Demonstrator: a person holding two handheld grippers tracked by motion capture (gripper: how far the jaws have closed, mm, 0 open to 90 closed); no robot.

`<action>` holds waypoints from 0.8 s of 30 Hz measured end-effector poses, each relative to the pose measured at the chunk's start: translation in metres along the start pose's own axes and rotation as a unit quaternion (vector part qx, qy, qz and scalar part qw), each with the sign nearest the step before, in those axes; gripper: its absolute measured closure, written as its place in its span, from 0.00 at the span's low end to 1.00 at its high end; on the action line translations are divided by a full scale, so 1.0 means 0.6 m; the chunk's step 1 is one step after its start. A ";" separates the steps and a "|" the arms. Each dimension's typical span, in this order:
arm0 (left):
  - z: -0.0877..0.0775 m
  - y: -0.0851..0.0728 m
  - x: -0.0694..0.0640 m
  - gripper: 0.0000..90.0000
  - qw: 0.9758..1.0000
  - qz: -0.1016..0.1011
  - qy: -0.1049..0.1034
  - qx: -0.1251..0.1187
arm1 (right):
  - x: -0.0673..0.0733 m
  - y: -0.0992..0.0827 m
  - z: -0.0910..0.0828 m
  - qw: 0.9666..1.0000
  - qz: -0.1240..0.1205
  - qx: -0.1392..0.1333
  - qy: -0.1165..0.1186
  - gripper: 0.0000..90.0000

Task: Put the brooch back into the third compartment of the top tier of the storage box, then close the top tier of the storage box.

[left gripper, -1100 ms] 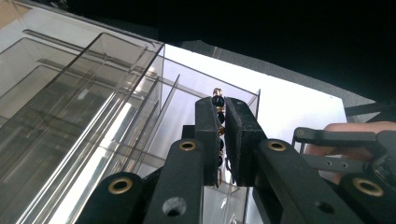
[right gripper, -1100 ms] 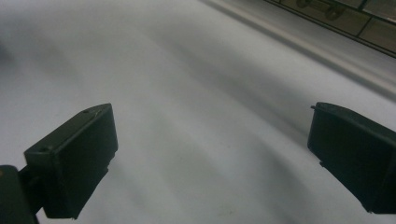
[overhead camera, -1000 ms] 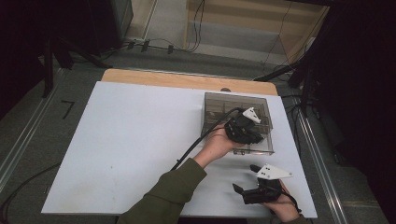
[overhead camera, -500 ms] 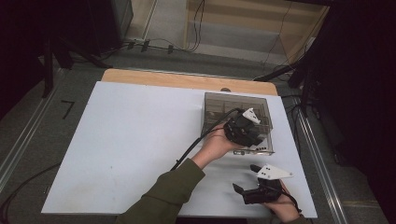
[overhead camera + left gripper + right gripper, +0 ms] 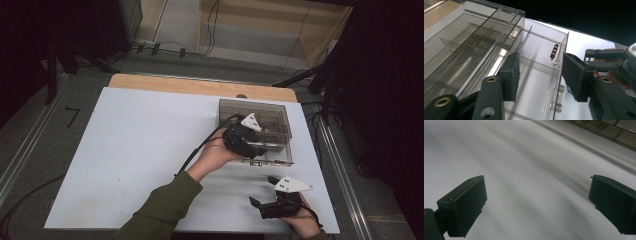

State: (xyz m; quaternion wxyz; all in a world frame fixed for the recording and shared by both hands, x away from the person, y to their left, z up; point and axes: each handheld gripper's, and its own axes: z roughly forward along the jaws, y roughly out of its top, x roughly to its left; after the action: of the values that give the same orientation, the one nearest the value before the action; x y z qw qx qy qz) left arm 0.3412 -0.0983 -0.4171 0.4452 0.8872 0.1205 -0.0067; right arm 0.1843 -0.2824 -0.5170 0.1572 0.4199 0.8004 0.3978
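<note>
High view: a smoky clear plastic organizer box (image 5: 260,120) sits on the white table (image 5: 130,150), toward its far right part. The left gripper (image 5: 250,142) hangs over the box's near edge, held by the left hand (image 5: 216,154), whose green sleeve (image 5: 160,210) comes up from the bottom. Its black cable (image 5: 200,147) loops off on the box's left side. Nearer the person than the box, by the table's near right corner, the right gripper (image 5: 262,197) lies low over the bare top in the right hand (image 5: 305,222).

In the left gripper view, the jaws stand apart, gripping nothing, straddling an open compartment of the box (image 5: 474,50). A small banded resistor (image 5: 554,53) leans against the compartment's far corner, between the two pads and beyond them. Thin divider walls stand just left of it. The other gripper shows past the box's right wall.

In the right gripper view, the jaws are spread wide over bare table (image 5: 529,182); the box's base (image 5: 614,130) runs across the upper right corner.
</note>
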 end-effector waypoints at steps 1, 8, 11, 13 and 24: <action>-0.004 -0.003 0.001 0.50 1.000 0.000 0.002 0.000 | 0.000 0.000 0.000 1.000 -0.001 -0.001 0.000 0.01; -0.033 -0.021 0.007 0.40 1.000 -0.005 0.013 -0.003 | 0.000 0.000 0.000 1.000 0.000 0.000 0.000 0.01; -0.048 -0.030 0.010 0.36 1.000 -0.007 0.023 -0.007 | 0.000 0.000 0.001 1.000 0.002 0.001 0.000 0.01; -0.059 -0.036 0.012 0.33 1.000 -0.009 0.027 -0.009 | -0.001 0.000 0.001 1.000 0.003 0.000 0.000 0.01; -0.119 -0.085 0.011 0.23 0.998 -0.011 0.057 -0.014 | -0.002 0.002 -0.002 1.000 0.004 -0.002 0.002 0.01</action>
State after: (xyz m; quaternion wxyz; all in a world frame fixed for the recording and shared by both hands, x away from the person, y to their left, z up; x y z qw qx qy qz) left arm 0.3294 -0.0112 -0.4150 0.4497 0.8787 0.1551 0.0410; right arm 0.1848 -0.2838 -0.5156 0.1544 0.4220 0.7985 0.4006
